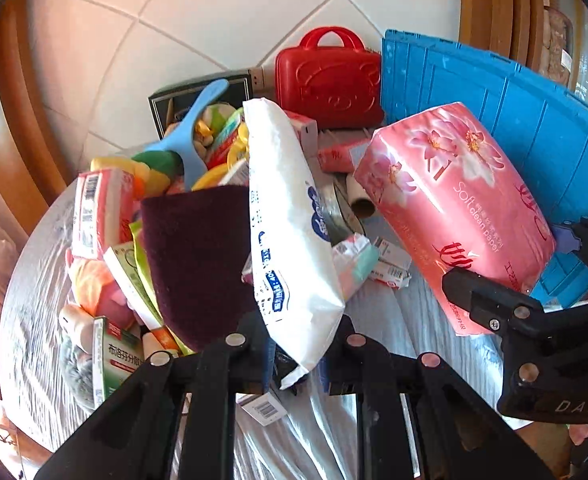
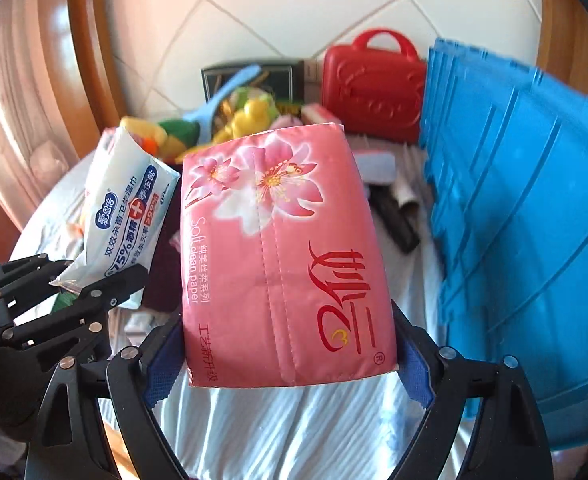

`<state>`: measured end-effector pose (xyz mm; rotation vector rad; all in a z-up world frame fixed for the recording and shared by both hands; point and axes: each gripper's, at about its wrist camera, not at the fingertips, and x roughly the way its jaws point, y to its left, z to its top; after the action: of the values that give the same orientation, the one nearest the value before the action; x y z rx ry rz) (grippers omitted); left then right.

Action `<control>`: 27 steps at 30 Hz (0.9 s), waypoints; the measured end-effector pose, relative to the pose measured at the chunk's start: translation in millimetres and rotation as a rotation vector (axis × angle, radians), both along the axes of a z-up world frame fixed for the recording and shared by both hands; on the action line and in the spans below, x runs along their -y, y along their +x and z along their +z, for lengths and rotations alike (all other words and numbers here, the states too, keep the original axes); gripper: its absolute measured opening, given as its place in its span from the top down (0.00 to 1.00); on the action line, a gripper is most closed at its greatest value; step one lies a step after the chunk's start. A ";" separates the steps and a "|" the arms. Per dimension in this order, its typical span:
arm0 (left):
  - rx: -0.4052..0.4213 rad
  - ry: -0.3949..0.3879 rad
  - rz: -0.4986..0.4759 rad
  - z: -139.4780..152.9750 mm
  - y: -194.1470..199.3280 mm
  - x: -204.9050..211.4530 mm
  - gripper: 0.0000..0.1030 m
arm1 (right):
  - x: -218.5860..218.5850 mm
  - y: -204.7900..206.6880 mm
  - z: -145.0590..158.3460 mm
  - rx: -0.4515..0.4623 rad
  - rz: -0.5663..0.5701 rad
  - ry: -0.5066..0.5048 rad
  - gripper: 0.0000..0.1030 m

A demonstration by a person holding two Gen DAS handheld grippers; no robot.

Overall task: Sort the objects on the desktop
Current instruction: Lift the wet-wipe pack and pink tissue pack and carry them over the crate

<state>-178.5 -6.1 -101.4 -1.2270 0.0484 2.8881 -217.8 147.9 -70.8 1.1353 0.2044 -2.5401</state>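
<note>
Pink film pack of tissues (image 2: 285, 256) fills your right gripper (image 2: 289, 364): jaws spread wide, the blue pads (image 2: 416, 364) pressing its two short sides, pack clear of the table. Its long axis runs straight out along the fingers toward 12 o'clock, printed face up, far end tipped toward the red toy case (image 2: 372, 88).

Your left gripper (image 1: 294, 360) is pinched nearly shut on the bottom seam of the white wet-wipe pack (image 1: 289, 240). That pack also stands out toward 12 o'clock, leaning slightly to 11, edge-on in the left wrist view and hanging free above the clutter.

The relation that matters: the blue crate (image 2: 514, 220) stands at 2 to 3 o'clock of the right gripper, just beside the tissue pack's right edge. From the left gripper it lies further off, at 1 to 2 o'clock, with the tissue pack (image 1: 454, 208) and the right gripper (image 1: 534, 320) between. So your right hand is the nearer one to the crate; I'd judge it goes first, and the left waits or swings behind.

Only ribbed outer wall shows; the crate's opening is not in view, so I cannot tell which way it faces.

The remaining heap (image 1: 141, 216) sits at 10 to 11 o'clock of the left gripper, on the cloth-covered table (image 1: 394, 320), unsorted.
</note>
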 end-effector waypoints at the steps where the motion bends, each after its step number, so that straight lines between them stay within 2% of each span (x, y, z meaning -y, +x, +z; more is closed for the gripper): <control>1: -0.018 -0.002 0.002 8.6 2.6 2.2 0.84 | 0.6 1.1 10.9 -0.026 0.002 -0.005 0.13; 9: -0.165 -0.020 -0.033 79.8 0.6 -25.1 0.84 | -22.9 20.4 98.3 -0.225 -0.031 -0.067 0.13; 16: -0.291 -0.028 -0.131 140.3 -12.4 -105.5 0.84 | -86.4 32.4 166.8 -0.396 -0.142 -0.092 0.13; 20: -0.313 -0.022 -0.201 160.3 -22.4 -168.2 0.84 | -145.3 38.9 189.7 -0.451 -0.251 -0.073 0.13; 24: -0.313 -0.052 -0.249 164.7 -33.7 -227.9 0.84 | -203.0 42.7 193.2 -0.447 -0.350 -0.051 0.13; 27: -0.281 -0.047 -0.292 164.1 -40.2 -265.1 0.84 | -239.2 38.8 189.0 -0.432 -0.413 -0.024 0.13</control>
<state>-218.7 259.1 62.7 -0.7354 0.2732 2.7847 -179.0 387.1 118.3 0.6542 0.0447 -3.1247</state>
